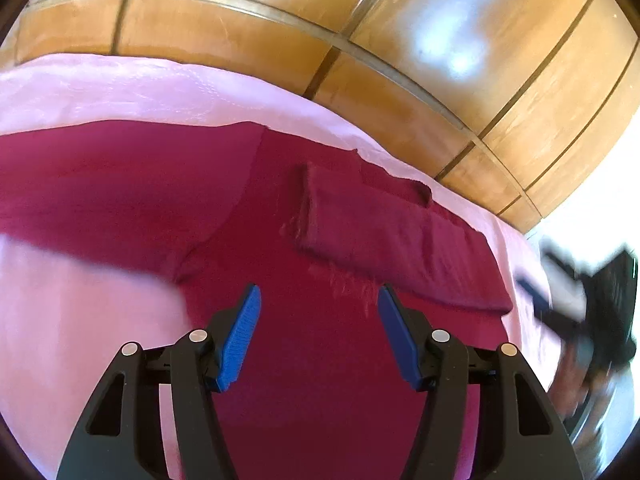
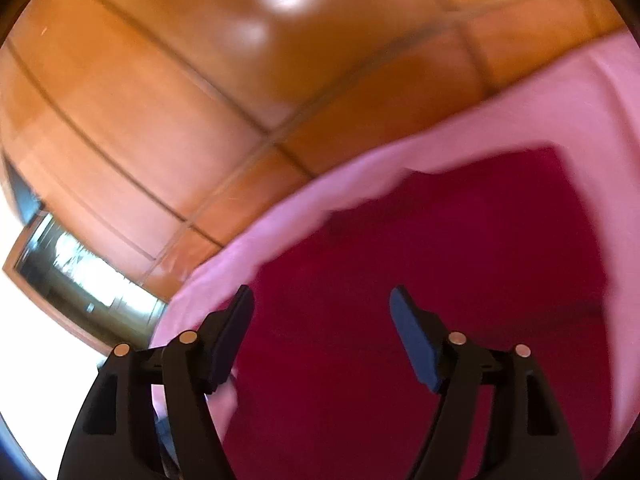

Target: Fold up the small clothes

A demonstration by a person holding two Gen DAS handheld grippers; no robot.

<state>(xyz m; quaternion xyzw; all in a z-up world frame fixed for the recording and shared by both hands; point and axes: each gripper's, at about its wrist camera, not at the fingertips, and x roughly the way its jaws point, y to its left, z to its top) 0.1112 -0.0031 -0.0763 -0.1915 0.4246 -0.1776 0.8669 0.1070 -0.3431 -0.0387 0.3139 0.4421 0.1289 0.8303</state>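
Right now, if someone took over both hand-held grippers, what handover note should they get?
Left hand-held gripper: open, empty, over the red cloth.
Right hand-held gripper: open, empty, over the same cloth, near its edge.
Cloth lies on the pink sheet. A folded flap already lies across its right side.
Left to do: the remaining folds; how many is unclear from here.

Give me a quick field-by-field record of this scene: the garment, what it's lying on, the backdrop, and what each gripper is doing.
garment: dark red cloth, spread out, one strip folded over
surface: pink sheet
backdrop: glossy wooden panels
left gripper: open, nothing between the pads, over the cloth
right gripper: open, empty, over the cloth near its edge; blurred
fold: partly done
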